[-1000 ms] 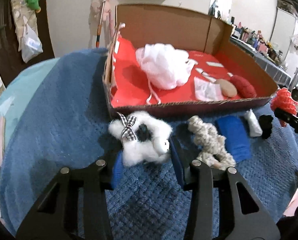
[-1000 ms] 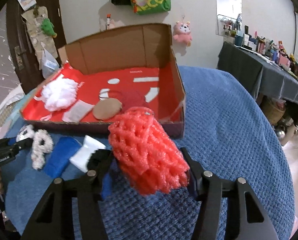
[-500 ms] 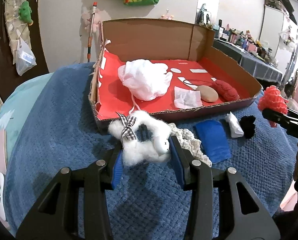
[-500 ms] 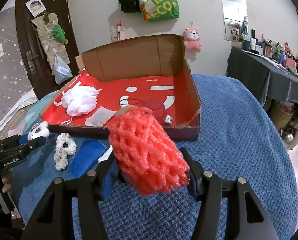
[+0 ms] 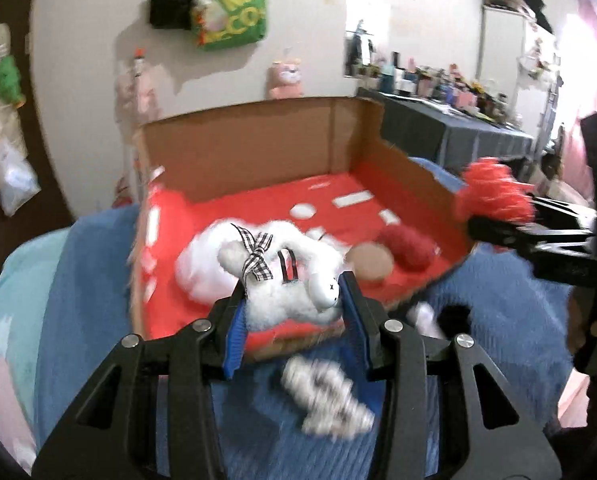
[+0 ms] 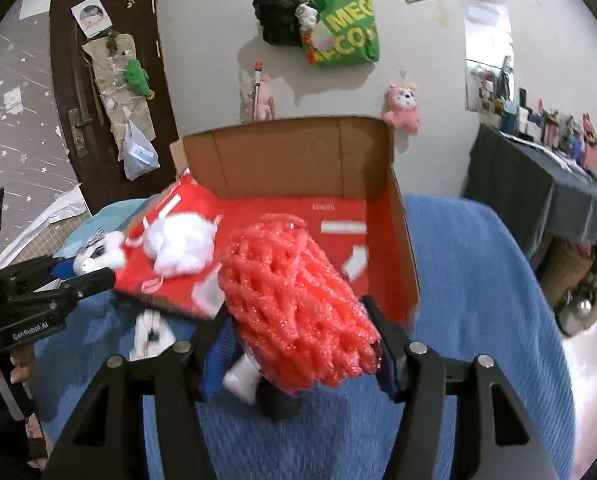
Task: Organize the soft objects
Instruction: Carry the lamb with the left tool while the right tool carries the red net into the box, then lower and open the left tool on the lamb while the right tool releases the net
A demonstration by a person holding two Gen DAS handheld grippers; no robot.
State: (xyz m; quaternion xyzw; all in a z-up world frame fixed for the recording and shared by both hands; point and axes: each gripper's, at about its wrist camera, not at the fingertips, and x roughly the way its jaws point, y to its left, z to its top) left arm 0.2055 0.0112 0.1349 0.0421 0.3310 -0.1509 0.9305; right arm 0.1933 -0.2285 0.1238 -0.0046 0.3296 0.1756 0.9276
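Progress looks roughly halfway, judging by what lies inside the cardboard box [image 6: 362,152] against what lies outside it. Your left tongs [image 5: 292,300] are clamped on a white plush toy [image 5: 286,284] with a checked bow, held up over the box's near left corner. Your right tongs [image 6: 298,328] grip a pink foam net sleeve [image 6: 294,300], raised in front of the box's near right corner; its pads press the sleeve on both sides.

Already on the red floor of the box, you have four soft things: one white mesh bath pouf [image 6: 178,248] toward the left wall, one pale folded wipe [image 6: 208,294] near the front wall, one tan round sponge [image 5: 368,262], and one dark red yarn ball [image 5: 408,244] beside it toward the right wall.

Left outside, on the blue blanket [image 6: 478,320] just in front of the box, you can count four more: one cream knitted rope piece [image 5: 326,396], one blue cloth, one small white roll [image 6: 240,378], and one black fuzzy item [image 5: 456,316]. The blue cloth is mostly hidden behind your tongs, so its exact place is unclear.

So two items are in hand and not yet dropped, four are stowed, and four wait on the blanket.
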